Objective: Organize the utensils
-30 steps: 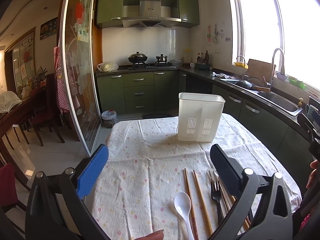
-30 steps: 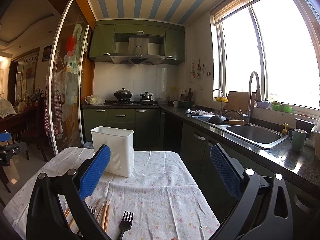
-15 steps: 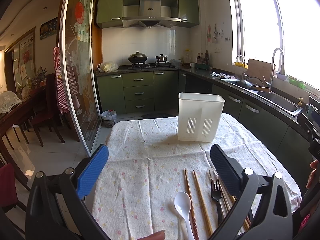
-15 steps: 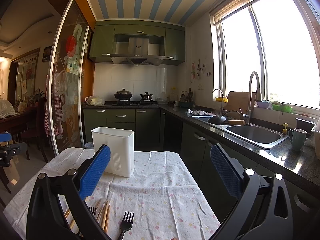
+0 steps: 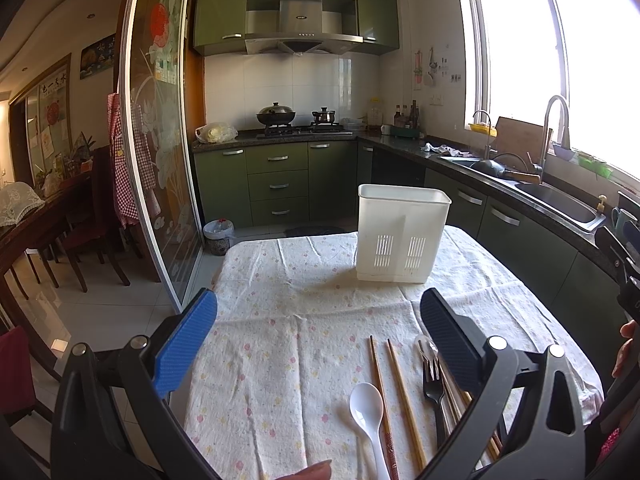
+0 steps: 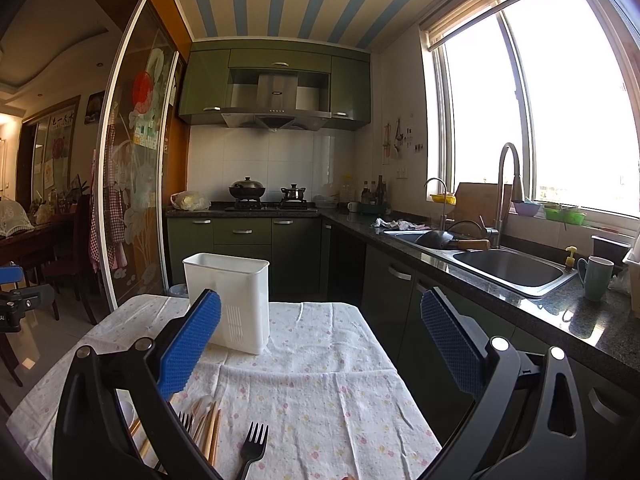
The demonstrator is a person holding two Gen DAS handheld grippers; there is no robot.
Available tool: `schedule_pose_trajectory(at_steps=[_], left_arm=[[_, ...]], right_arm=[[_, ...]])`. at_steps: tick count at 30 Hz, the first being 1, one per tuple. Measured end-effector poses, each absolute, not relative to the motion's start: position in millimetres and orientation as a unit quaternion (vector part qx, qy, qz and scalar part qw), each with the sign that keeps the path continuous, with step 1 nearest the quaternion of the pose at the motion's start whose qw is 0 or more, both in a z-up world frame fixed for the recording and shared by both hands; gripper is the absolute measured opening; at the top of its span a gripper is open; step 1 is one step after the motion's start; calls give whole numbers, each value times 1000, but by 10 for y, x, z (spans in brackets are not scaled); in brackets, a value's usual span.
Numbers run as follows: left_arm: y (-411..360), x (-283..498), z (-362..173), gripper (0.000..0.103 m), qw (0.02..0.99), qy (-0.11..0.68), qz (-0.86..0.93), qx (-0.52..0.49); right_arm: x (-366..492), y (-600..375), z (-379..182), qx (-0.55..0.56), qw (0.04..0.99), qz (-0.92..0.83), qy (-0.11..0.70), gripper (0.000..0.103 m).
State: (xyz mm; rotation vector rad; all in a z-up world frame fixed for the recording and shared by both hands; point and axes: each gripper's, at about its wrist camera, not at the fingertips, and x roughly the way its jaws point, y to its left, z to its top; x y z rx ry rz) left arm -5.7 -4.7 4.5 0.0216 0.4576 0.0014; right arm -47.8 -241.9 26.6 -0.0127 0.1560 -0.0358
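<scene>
Both the left gripper (image 5: 318,334) and the right gripper (image 6: 320,334) hung spread apart, empty; spoon (image 5: 367,404), chopsticks (image 5: 394,392) and fork (image 5: 432,390) lay near, white holder (image 5: 402,234) far; no lettering was legible

1. The left gripper (image 5: 318,330) hangs above the tabletop (image 5: 280,344), its blue-padded fingers (image 5: 186,344) spread wide with nothing between them.
2. A white caddy (image 5: 402,234) stands upright on the flowered cloth (image 5: 304,280) at about 1 o'clock from the gripper, well apart from it.
3. At about 5 o'clock lie a white spoon (image 5: 368,410), two chopsticks (image 5: 390,388) just beside it, and a black fork (image 5: 433,390).
4. More utensils lie partly hidden under the right finger.
5. A clear spoon (image 5: 425,345) lies touching the fork's tines.
6. A fingertip (image 5: 316,470) shows at the 6 o'clock edge.
</scene>
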Motion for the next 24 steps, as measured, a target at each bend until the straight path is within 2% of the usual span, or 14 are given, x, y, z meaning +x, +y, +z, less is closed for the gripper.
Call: schedule_pose_trajectory(at_steps=[18, 24], left_arm=[[-42, -47, 13, 97, 973, 230, -1, 8], [-26, 41, -56, 97, 963, 269, -26, -19]], right_arm=[[-477, -2421, 266, -7, 997, -18, 78, 99], [-490, -2405, 285, -9, 997, -17, 77, 99]])
